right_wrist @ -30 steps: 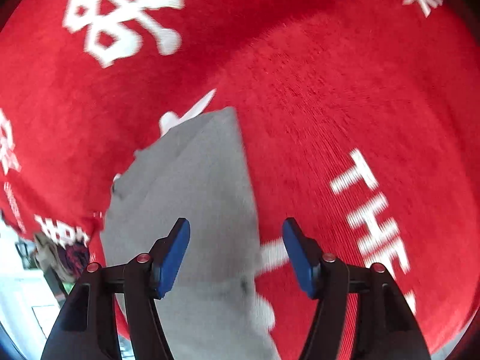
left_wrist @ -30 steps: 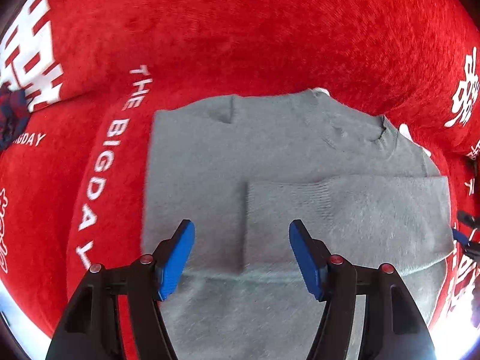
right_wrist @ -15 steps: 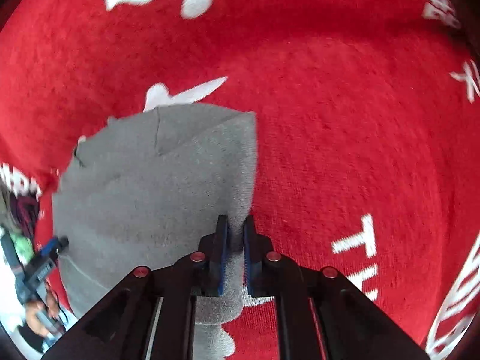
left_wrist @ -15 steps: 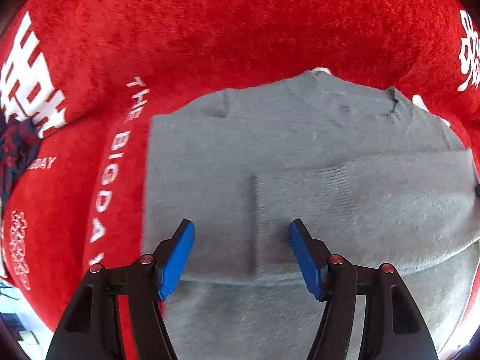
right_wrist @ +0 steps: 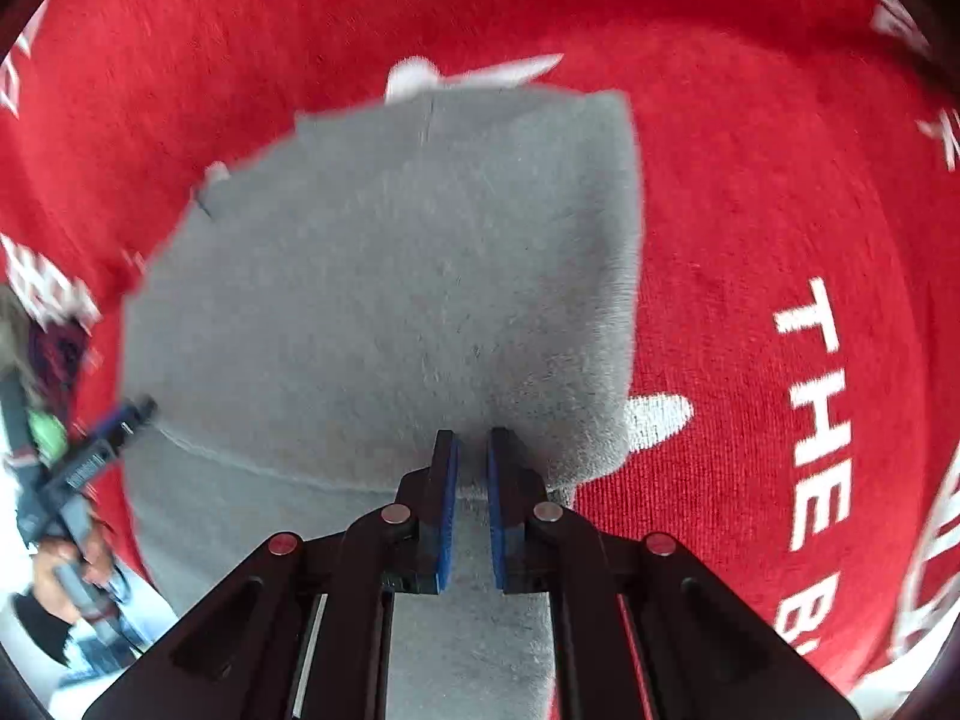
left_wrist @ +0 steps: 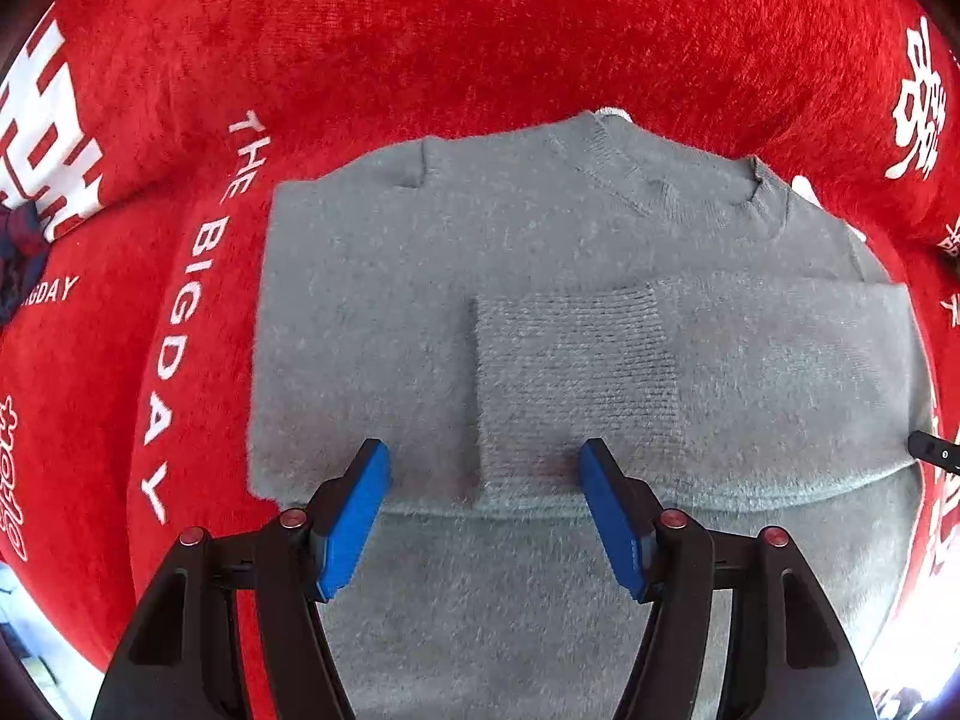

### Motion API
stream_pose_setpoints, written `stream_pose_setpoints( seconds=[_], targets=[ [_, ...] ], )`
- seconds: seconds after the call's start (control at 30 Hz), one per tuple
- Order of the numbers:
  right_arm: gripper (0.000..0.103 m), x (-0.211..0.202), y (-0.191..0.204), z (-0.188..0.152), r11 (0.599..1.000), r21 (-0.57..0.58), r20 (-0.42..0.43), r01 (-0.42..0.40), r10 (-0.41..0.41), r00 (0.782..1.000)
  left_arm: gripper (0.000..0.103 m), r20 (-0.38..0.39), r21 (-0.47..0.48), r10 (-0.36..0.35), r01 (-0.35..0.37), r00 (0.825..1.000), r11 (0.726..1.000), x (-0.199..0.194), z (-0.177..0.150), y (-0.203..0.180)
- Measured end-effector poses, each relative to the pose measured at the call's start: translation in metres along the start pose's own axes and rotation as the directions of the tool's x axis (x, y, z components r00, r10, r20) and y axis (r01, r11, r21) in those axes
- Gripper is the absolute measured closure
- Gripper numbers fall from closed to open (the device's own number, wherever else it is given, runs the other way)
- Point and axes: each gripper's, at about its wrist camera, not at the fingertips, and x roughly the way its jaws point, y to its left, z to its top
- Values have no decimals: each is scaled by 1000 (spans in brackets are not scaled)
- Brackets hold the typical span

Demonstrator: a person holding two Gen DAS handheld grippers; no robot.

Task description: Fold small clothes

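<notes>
A fuzzy grey knitted sweater (left_wrist: 372,312) lies flat on the red plush cloth with white lettering (left_wrist: 480,30), sleeve folded across, red margin all round. Left tongs (left_wrist: 483,480) hover spread above it; right tongs (right_wrist: 471,450) have pinched its side edge.

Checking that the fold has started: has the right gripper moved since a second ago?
Yes. The right gripper, which was open beside the white lettering, has closed on the grey sweater edge and carried it left, away from that lettering.

Grey sweater (left_wrist: 372,324) on red blanket (left_wrist: 480,42)
</notes>
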Motion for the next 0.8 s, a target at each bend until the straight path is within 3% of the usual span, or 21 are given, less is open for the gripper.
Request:
stream_pose_setpoints(
  seconds=[0.17,0.53,0.6,0.63,0.67,0.73,0.8],
  targets=[
    [90,-21,-12,-7,998,60,4,11,-11,1000,36,-41,49,39,-37,998,998,-13,-5,-1],
    [82,-48,-18,-37,992,123,8,-24,23,1000,36,-97,82,1,7,995,997,-34,-31,-22],
    [82,-48,-16,-40,991,126,5,-33,33,999,25,-97,89,0,9,995,996,-36,-34,-26],
    [79,-48,-16,-41,991,125,3,-36,36,999,7,-88,87,3,5,996,996,-38,-35,-28],
    [73,-49,-15,-43,992,123,2,-36,36,999,2,-79,82,5,1,997,997,-41,-36,-29],
    [38,-50,-13,-44,993,114,9,-41,40,999,2,-78,82,1,5,997,997,-42,-37,-32],
    [36,-50,-11,-45,993,104,11,-49,49,999,2,-89,83,0,8,996,996,-41,-37,-34]
  ],
)
